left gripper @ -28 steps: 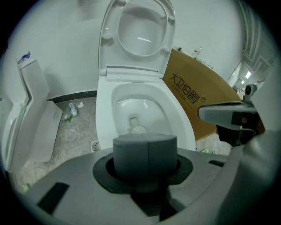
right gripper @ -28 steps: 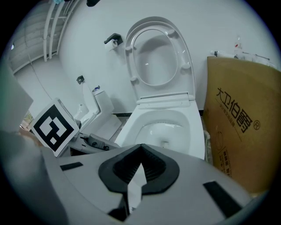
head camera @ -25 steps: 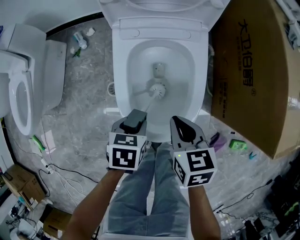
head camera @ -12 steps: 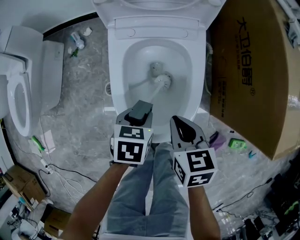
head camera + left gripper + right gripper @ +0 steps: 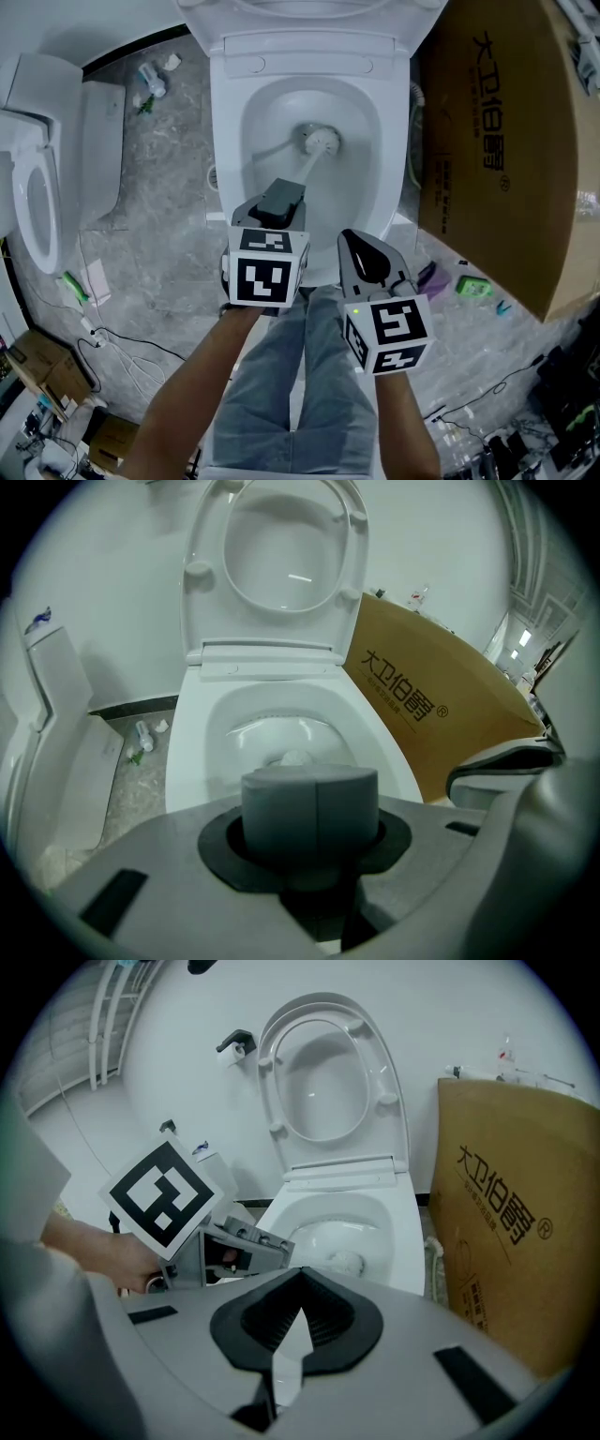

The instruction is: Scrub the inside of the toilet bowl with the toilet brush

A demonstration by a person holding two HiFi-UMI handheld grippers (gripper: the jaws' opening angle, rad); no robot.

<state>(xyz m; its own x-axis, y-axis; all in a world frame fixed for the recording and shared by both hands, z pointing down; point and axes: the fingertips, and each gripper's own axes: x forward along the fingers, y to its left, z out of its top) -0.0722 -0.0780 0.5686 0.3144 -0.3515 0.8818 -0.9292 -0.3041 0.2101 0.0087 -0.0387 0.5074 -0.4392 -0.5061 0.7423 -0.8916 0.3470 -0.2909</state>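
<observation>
Left gripper [image 5: 279, 204] jaws clenched on the toilet brush [image 5: 317, 141] handle. Over the last second the brush head has slid from mid-basin toward the rear of the toilet bowl [image 5: 228, 131], so scrubbing looks underway. Right gripper [image 5: 367, 261] jaws closed, empty, idle alongside.

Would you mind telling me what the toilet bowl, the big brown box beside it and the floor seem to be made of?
Toilet bowl: likely glazed ceramic, white and glossy with bright highlights.
Box: cardboard, matte brown with printed lettering.
Floor: probably stone or stone-look tile, grey with pale veining.
</observation>
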